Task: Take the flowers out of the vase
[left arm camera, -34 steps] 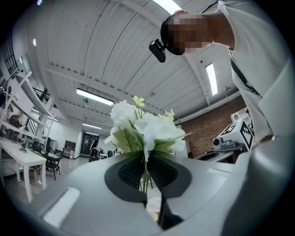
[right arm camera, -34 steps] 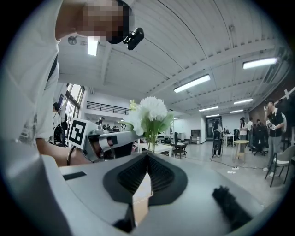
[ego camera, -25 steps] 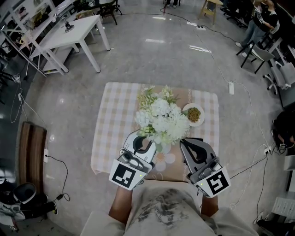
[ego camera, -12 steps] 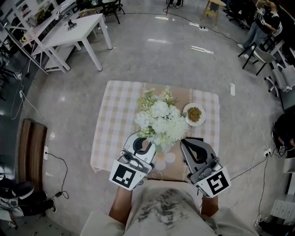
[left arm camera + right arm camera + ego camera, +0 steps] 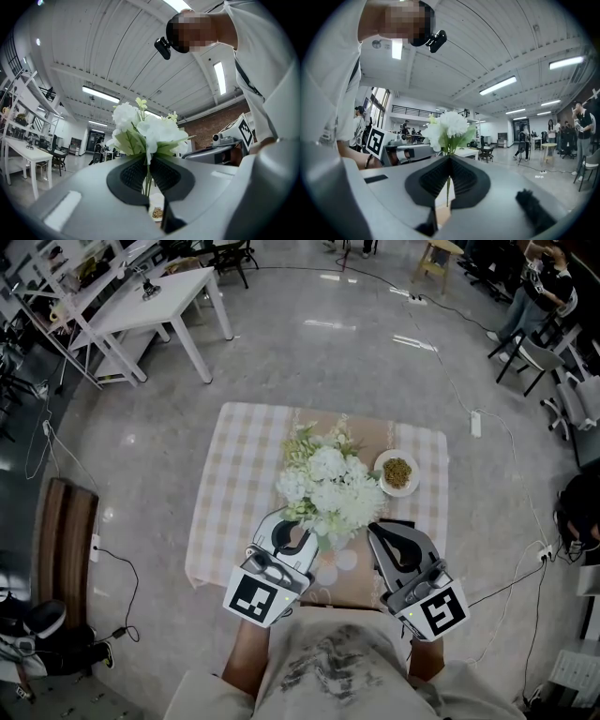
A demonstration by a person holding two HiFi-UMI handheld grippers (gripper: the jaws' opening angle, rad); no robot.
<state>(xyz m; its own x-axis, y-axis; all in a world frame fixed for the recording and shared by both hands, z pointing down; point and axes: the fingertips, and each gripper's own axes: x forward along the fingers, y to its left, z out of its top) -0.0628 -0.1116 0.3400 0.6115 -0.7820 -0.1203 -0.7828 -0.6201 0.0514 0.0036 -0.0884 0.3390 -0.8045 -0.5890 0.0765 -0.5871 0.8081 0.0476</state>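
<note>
Gripping the flowers (image 5: 330, 488) toward the table's (image 5: 230, 474) near edge | our left gripper (image 5: 149, 172) pinches the stems (image 5: 148, 180) tight | our right gripper (image 5: 447, 174) clamps one of them.

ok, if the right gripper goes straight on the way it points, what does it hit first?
Probably the flowers: their stems line up with the slit between the right gripper's jaws. Depth is unclear.

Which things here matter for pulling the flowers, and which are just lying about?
Job: flowers, vase, left gripper, right gripper.
Lying about: plate, tablecloth, white table.
</note>
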